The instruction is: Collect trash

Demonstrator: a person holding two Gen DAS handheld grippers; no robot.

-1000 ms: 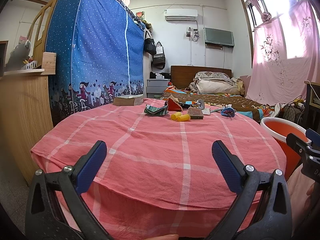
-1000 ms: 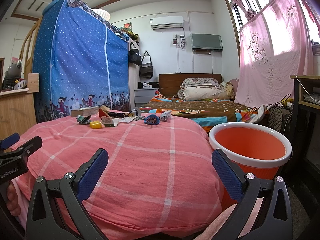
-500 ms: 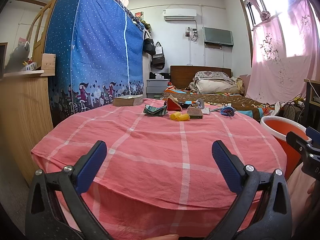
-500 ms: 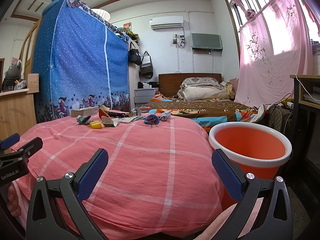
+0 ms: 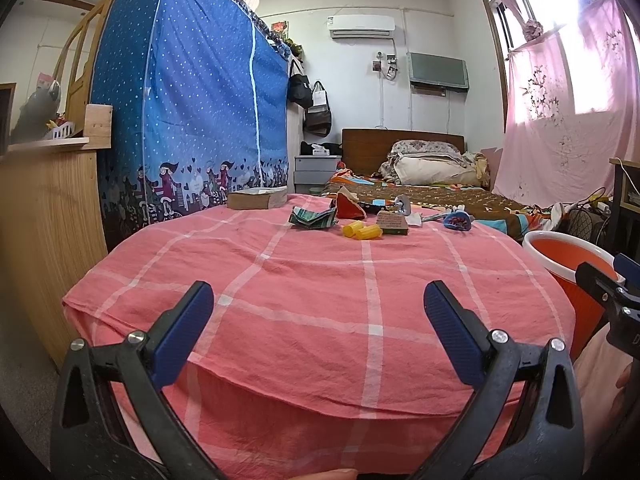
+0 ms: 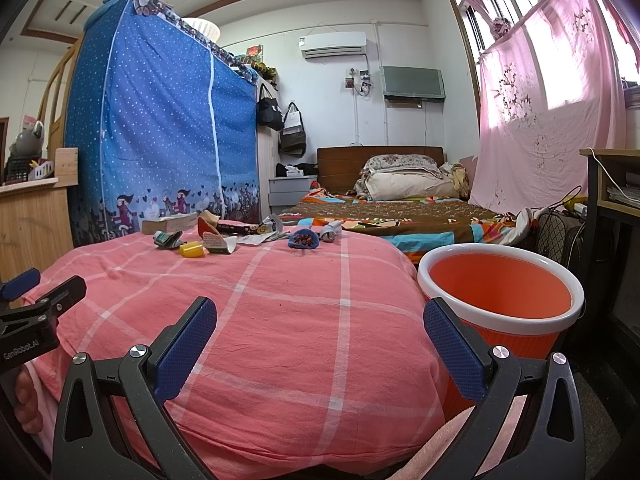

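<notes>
- The pink cover [image 5: 320, 312] with its white grid lines spreads ahead of both grippers and fills the lower half of each view.
- The orange bin [image 6: 500, 300] with its white rim stands ahead and to the right of the right gripper [image 6: 320, 344], hard against the cover's right edge; in the left wrist view it shows at the far right [image 5: 560, 252].
- The left gripper [image 5: 320, 328] hangs over the cover's near edge, jaws spread wide, nothing between them.
- The right gripper is likewise wide open and empty, over the near right part of the cover.
- A book [image 5: 256, 199] lies at the far edge, ahead and left of the left gripper.
- The trash sits in a loose cluster well ahead of both grippers, at the far side of the cover: a green wrapper [image 5: 313, 218], a red wrapper [image 5: 349, 207], a small box [image 5: 392, 223], two yellow tubes [image 5: 362, 231] touching each other, and a blue packet [image 5: 458, 221] furthest right.
</notes>
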